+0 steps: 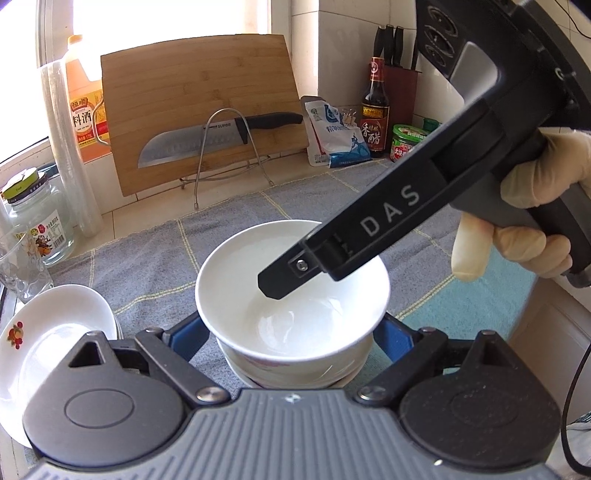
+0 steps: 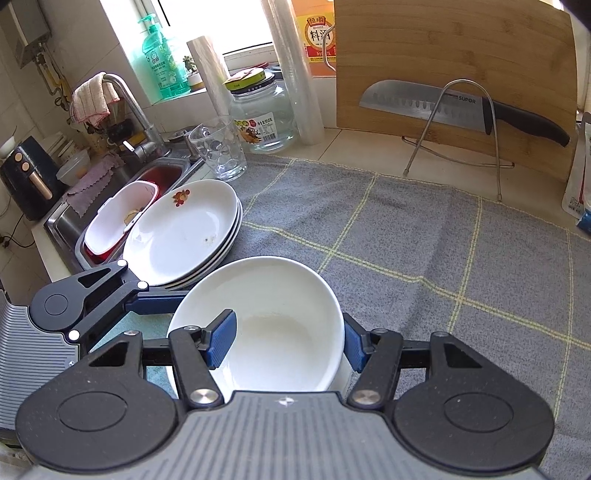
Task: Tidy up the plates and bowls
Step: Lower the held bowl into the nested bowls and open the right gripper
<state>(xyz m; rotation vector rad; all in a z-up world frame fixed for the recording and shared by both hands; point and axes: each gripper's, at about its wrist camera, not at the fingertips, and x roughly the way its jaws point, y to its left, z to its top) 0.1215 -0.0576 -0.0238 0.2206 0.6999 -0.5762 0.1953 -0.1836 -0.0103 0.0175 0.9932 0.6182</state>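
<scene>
One white bowl [image 2: 258,325] is pinched at its rim by the right gripper [image 2: 284,341] and set on the bowl stack [image 1: 295,363] beside the plates [image 2: 184,232], steadied between the open left gripper [image 1: 291,334], so letting go is likely needed next.

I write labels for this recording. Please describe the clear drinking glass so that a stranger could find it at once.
Start at the sink on the left. Just right of it, at the corner of the grey checked cloth, stands the drinking glass, behind the stacked plates. Unlike the lidded jar beside it, it is open-topped and has a dimpled wall.

Bright window [image 1: 173,18] backlight, blown-out glare, sharp, fisheye-bent edges
</scene>
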